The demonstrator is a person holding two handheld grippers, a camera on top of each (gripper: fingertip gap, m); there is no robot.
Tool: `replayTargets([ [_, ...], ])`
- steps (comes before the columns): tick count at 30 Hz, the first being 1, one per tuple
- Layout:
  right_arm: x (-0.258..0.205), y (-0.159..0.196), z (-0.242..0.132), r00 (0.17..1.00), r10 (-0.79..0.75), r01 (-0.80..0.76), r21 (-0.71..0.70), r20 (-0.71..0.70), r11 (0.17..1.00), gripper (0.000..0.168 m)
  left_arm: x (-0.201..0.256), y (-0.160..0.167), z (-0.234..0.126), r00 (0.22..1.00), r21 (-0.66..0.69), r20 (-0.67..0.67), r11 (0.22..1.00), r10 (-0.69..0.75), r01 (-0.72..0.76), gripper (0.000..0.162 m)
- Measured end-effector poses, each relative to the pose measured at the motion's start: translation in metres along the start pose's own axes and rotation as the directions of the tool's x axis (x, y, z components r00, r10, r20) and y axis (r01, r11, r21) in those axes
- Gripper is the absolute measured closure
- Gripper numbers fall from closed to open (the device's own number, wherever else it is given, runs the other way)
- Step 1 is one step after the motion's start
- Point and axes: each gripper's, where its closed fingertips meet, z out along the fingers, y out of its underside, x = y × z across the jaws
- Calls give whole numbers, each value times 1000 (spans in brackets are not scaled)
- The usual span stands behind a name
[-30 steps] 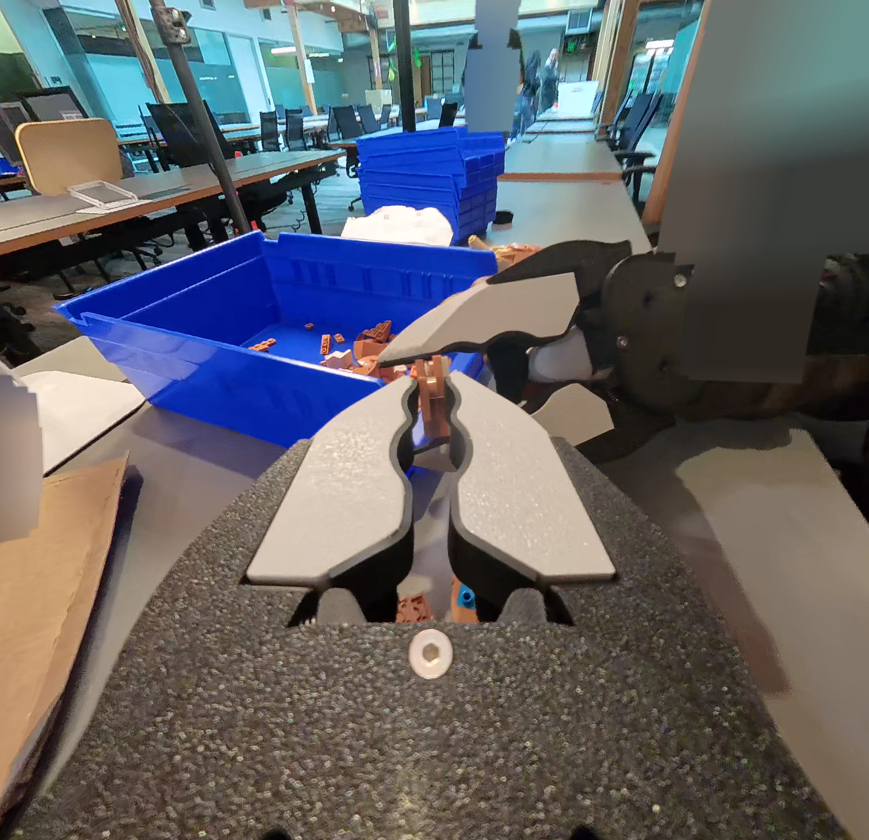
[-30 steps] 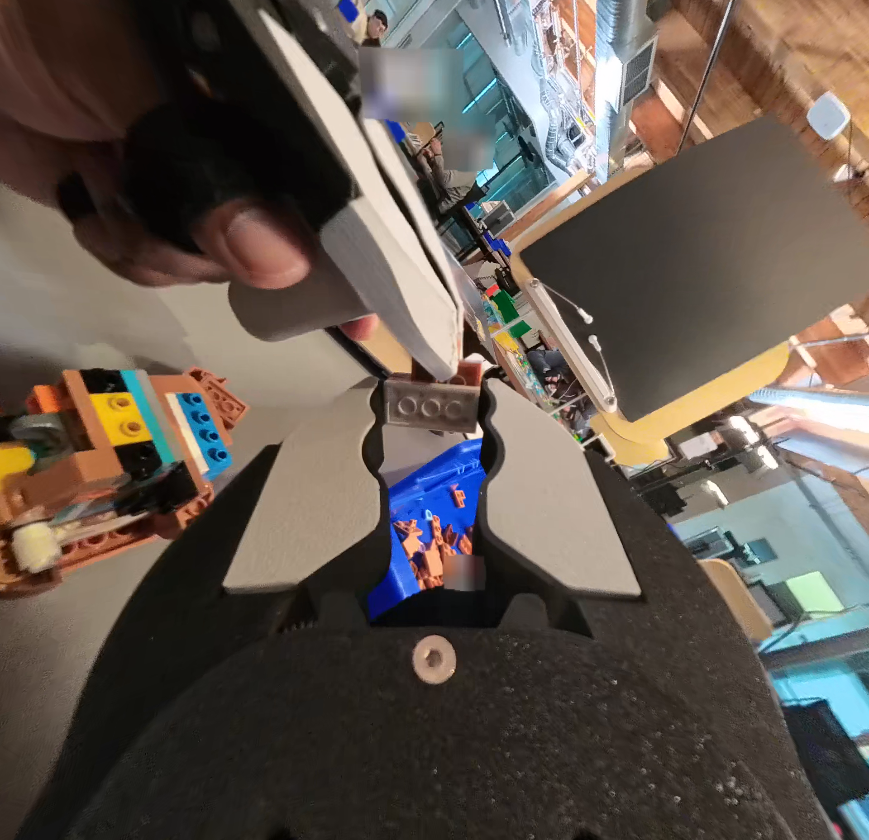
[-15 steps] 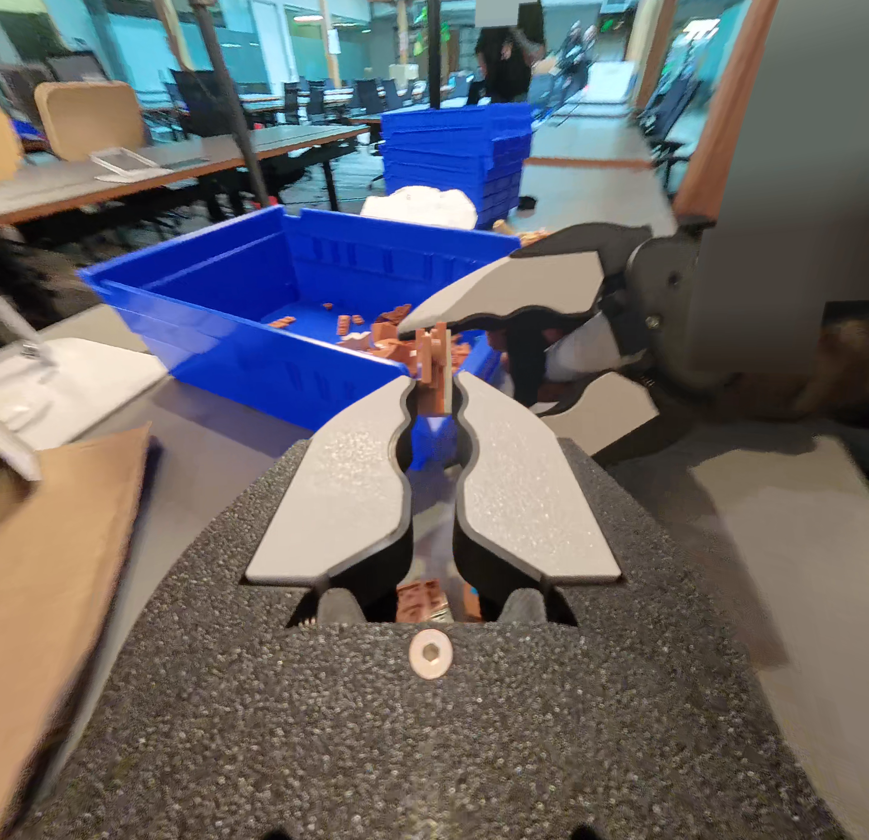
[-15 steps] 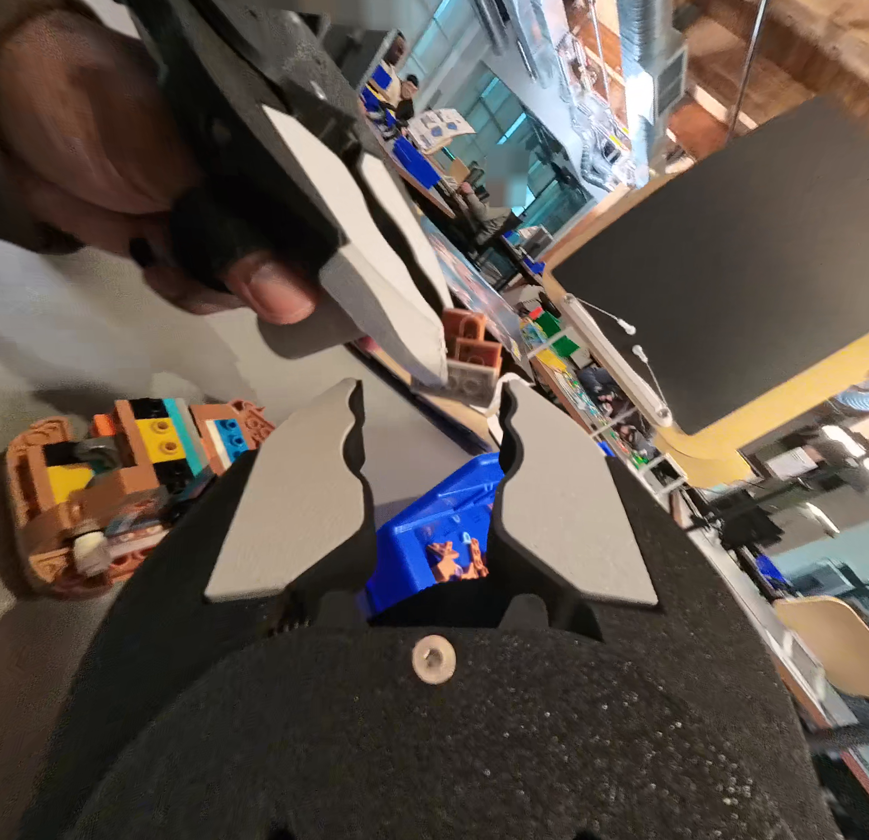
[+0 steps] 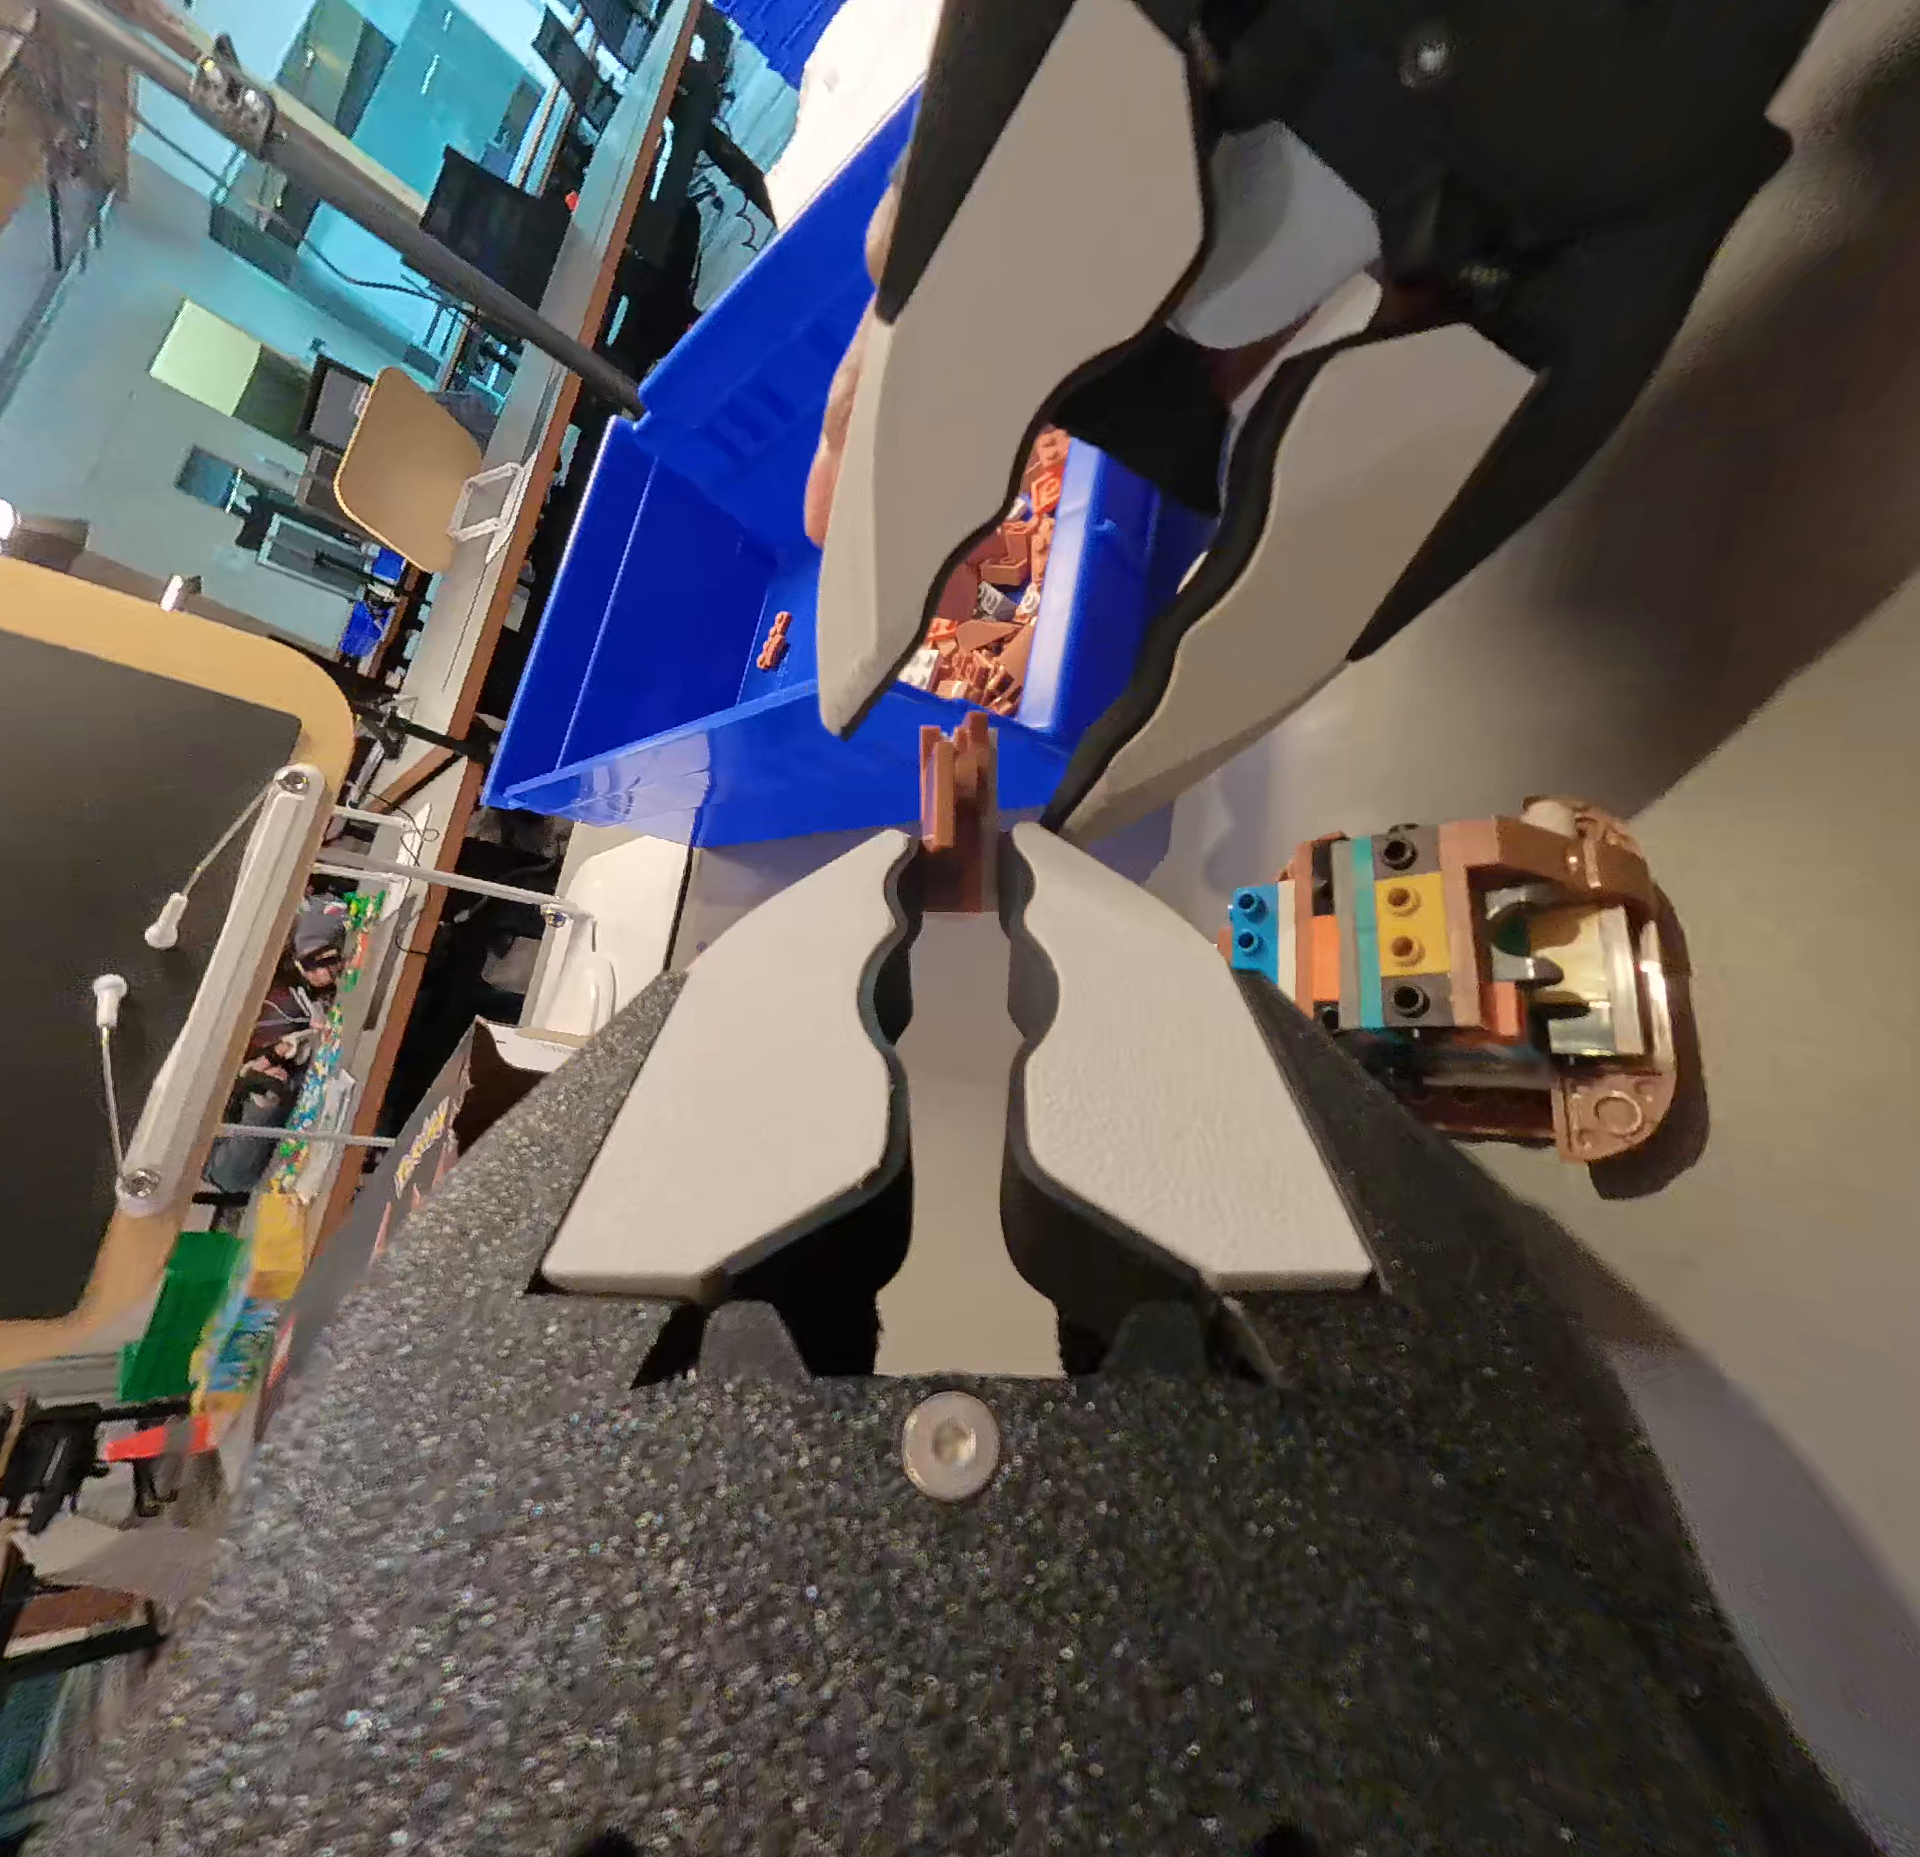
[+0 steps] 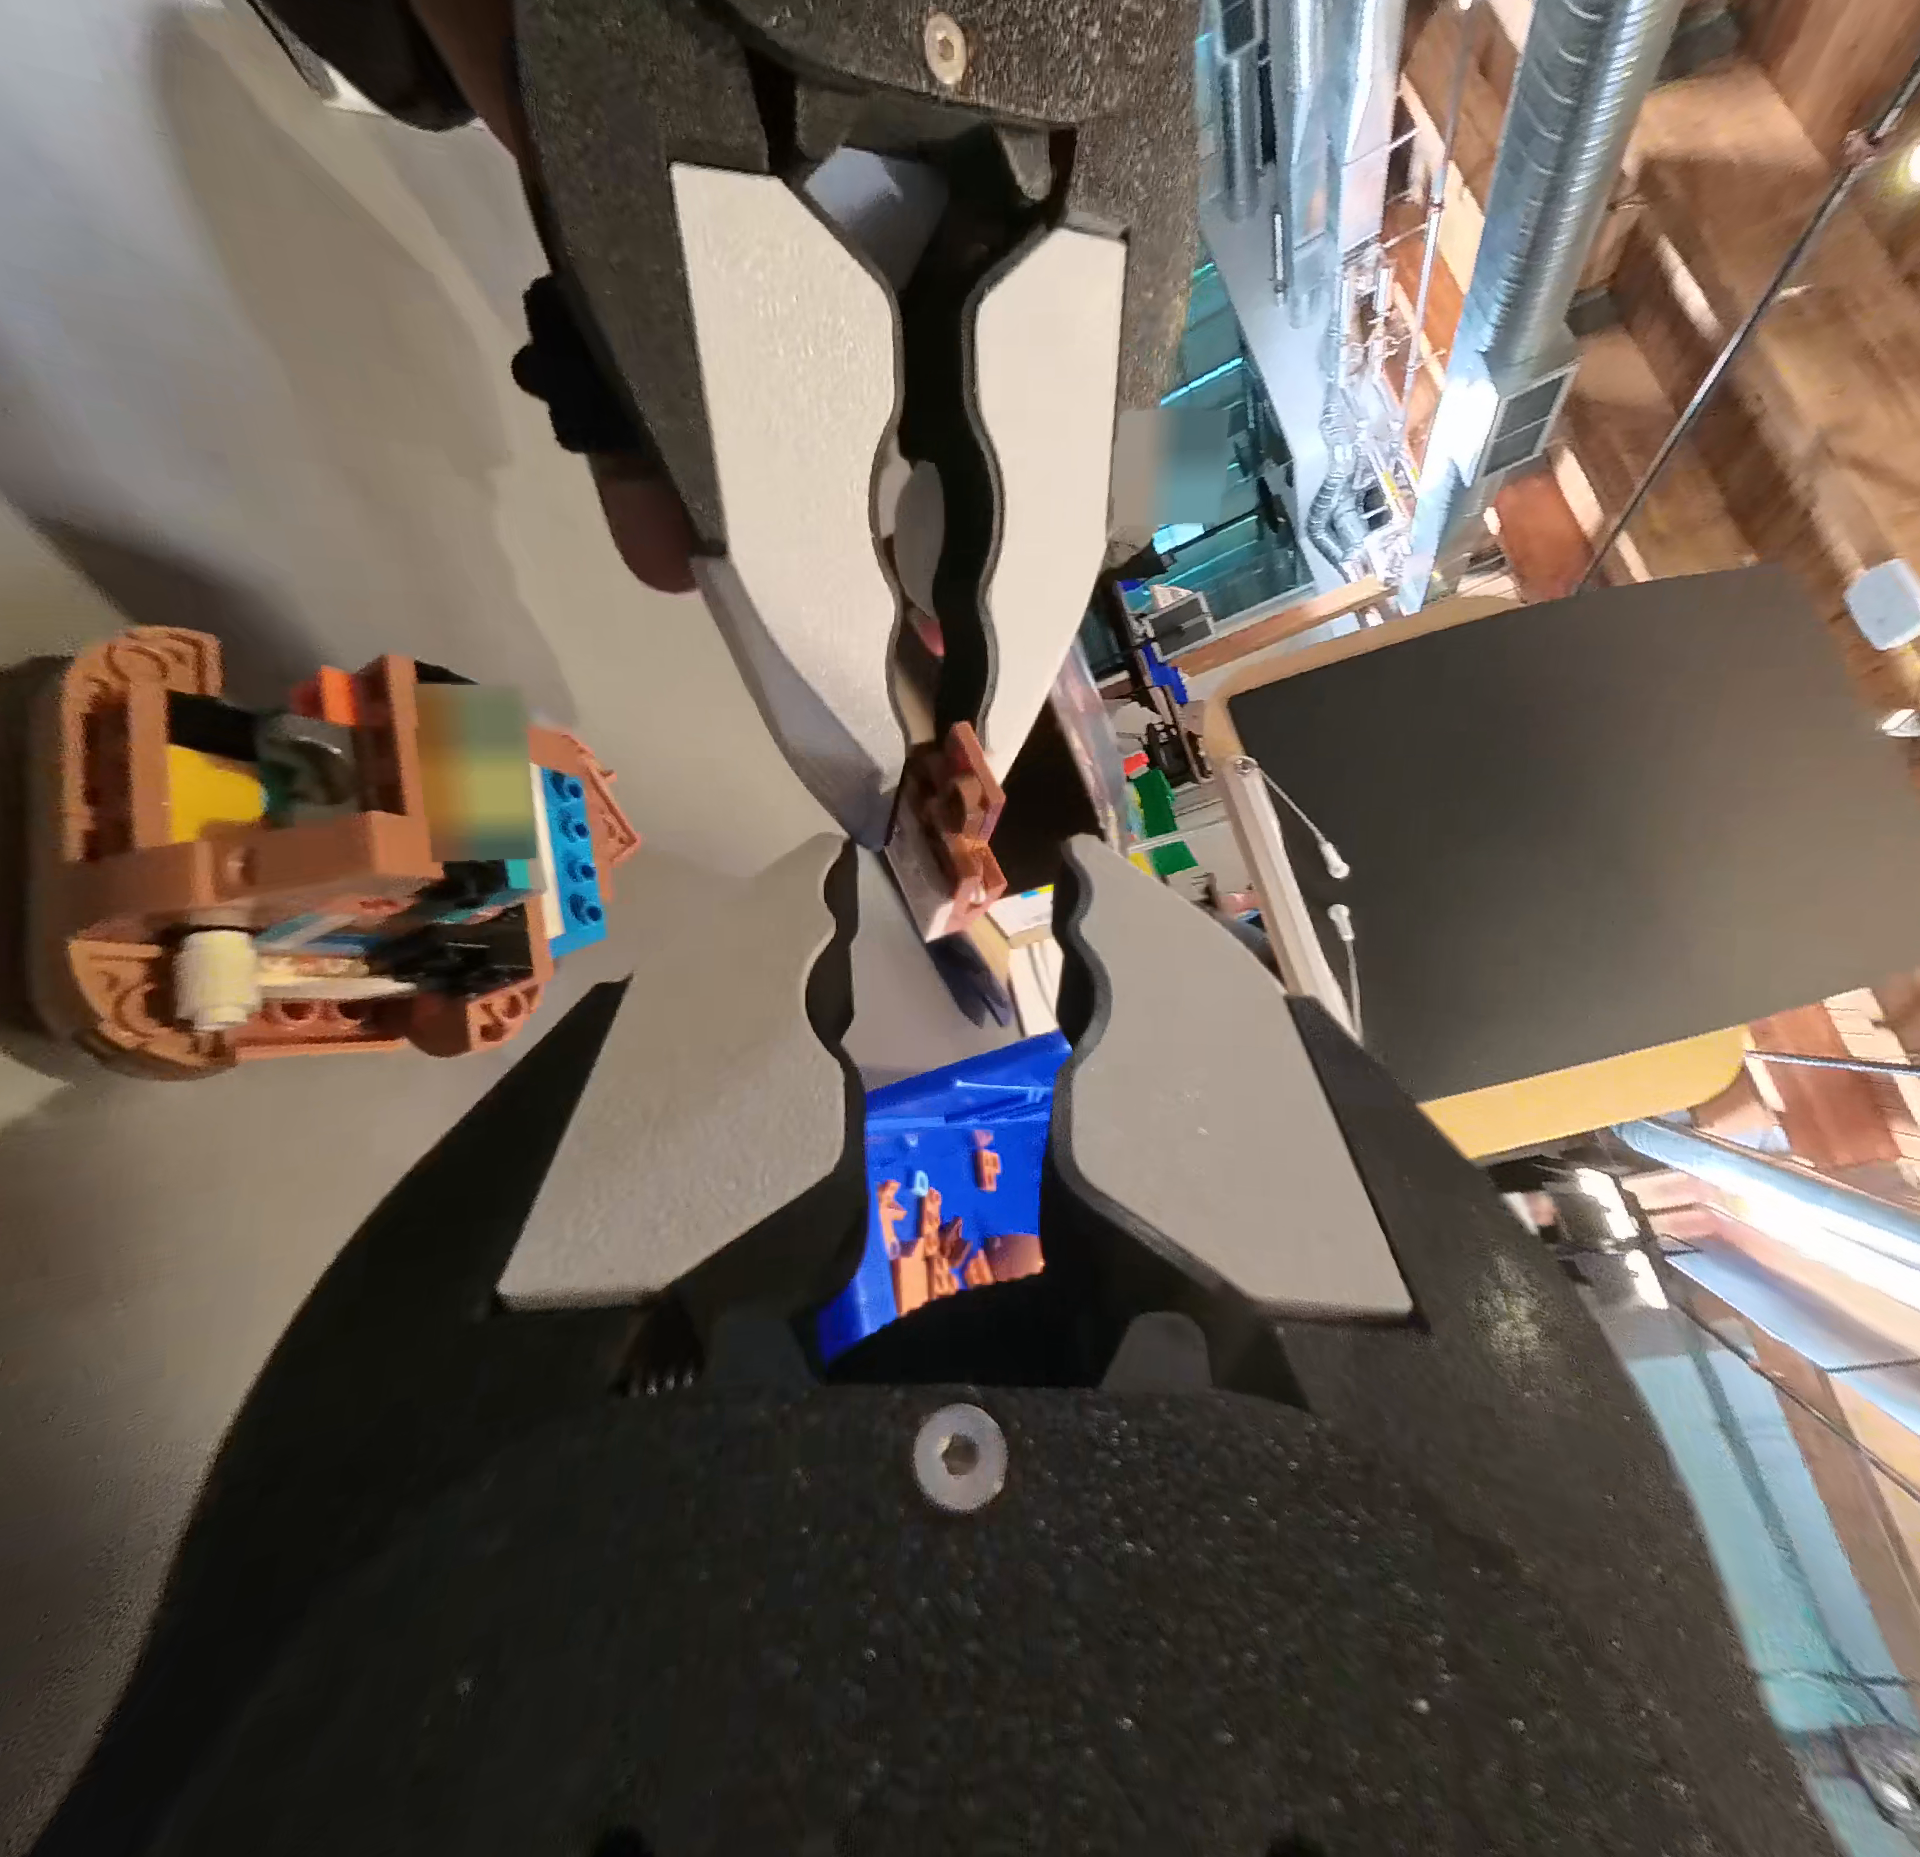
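A small reddish-brown stack of toy brick pieces is pinched at the fingertips of the left gripper, whose grey fingers are drawn narrow around it. In the left wrist view the stack is seen edge-on, with its long axis running straight forward out of the fingertips, in line with the fingers, and its studded far end pointing toward the blue plastic bin. In the right wrist view the same stack hangs from the tips of the left gripper at a slant, and a thin grey plate is seen along one side of it.

The right gripper is held facing the left one, tip to tip, with its fingers spread wide. The stack lies in the gap between those fingers, and no contact with either of them can be made out. In the left wrist view the right gripper is seen coming in from above, its tips on either side of the stack's far end.

Loose brown bricks are piled at one end of the bin. A multicoloured brick model with brown curved parts rests on the grey tabletop beside the grippers, well apart from the bin.
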Motion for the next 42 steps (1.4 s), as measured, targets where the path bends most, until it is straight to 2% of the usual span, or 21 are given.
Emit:
replayTargets([
  [7,-2,3,-5,996,38,-39,15,75,999,140,5,12,-1,990,-51,-13,988,143,-144,148],
  [10,-12,2,-4,993,25,-27,12,117,1000,140,13,9,0,985,-33,-42,985,168,-169,148],
  [13,-19,5,-2,990,17,-16,-10,142,1000,154,17,4,1,977,-8,-45,978,206,-207,148],
  [14,-17,6,-2,990,28,-26,-15,135,1000,154,15,3,1,978,-5,-29,978,207,-207,148],
  [17,-3,5,-2,987,134,-133,-15,84,991,155,2,-4,-1,994,45,34,994,100,-101,145],
  [20,14,2,-2,954,299,-299,26,11,954,155,-12,-10,-7,984,133,-11,975,-180,180,140],
  [22,22,2,-2,928,371,-370,53,-31,928,155,-17,-18,-11,907,206,-127,883,-402,421,134],
  [24,24,1,-3,918,394,-390,78,-52,918,155,-23,-26,-14,767,256,-257,724,-588,641,133],
  [26,25,-1,-3,919,386,-379,94,-76,921,155,-29,-30,-15,629,274,-354,566,-693,778,133],
  [28,27,-3,-4,925,366,-356,100,-105,929,155,-31,-29,-14,537,260,-406,470,-739,843,133],
  [31,31,-5,-5,924,359,-345,118,-130,931,155,-29,-33,-14,457,239,-481,390,-748,889,135],
  [35,34,-8,-8,917,375,-356,147,-135,923,156,-30,-38,-16,389,239,-543,307,-744,921,136],
  [39,36,-11,-9,914,381,-357,172,-137,918,155,-30,-40,-17,344,241,-580,248,-738,938,136],
  [42,37,-13,-11,917,374,-345,190,-141,919,155,-30,-41,-18,338,247,-596,234,-728,940,136],
])
